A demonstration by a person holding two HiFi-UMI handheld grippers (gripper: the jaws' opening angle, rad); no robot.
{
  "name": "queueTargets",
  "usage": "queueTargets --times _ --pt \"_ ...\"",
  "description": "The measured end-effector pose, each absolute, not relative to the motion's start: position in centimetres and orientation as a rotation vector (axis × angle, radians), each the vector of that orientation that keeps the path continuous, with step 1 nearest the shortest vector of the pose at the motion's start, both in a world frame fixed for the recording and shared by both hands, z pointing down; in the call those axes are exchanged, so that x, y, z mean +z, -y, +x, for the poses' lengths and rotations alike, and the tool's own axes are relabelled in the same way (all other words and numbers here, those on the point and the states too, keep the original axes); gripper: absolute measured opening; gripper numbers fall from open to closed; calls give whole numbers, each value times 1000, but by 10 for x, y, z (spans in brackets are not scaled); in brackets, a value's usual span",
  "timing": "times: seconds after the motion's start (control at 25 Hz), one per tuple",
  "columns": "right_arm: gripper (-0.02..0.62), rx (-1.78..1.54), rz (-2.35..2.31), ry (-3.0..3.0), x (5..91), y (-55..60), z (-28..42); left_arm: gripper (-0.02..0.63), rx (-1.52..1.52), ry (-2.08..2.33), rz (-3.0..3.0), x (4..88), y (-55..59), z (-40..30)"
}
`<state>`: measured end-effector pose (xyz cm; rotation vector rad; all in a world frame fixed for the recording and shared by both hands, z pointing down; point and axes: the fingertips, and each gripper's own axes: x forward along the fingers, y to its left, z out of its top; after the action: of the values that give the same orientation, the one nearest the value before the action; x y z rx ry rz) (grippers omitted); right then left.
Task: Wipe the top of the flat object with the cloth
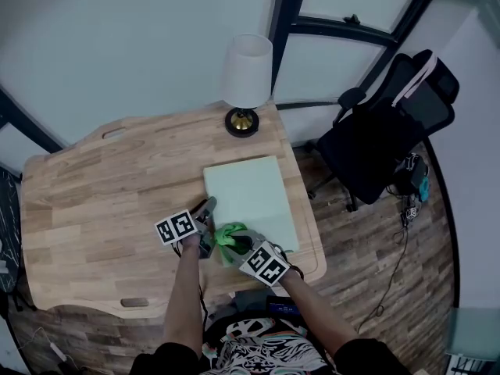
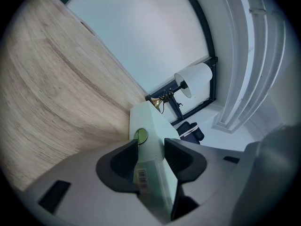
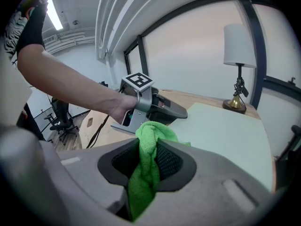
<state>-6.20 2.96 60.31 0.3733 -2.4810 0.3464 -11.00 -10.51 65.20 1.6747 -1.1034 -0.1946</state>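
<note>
Bright, even light with faint shadows on the tabletop (image 1: 94, 201). A ceiling strip light (image 3: 52, 11) glares in the right gripper view. Both gripper views bulge, darkening to black at the corners; the right hand-held gripper (image 3: 148, 149) looks soft up close

pale green board (image 1: 250, 190): near corner lay partly hidden under the green cloth (image 1: 229, 235).
barcode label (image 2: 141, 178): print was too small to read.
table lamp (image 1: 247, 73): shade hid its stem from above.
person's torso (image 1: 258, 354): was cut off by the bottom edge.
</note>
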Motion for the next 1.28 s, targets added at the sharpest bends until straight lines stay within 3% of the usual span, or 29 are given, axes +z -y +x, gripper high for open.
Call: queueTargets --times 1.28 --pt "94 527 235 2412 609 -32 -43 176 -184 1084 1676 653 102 -111"
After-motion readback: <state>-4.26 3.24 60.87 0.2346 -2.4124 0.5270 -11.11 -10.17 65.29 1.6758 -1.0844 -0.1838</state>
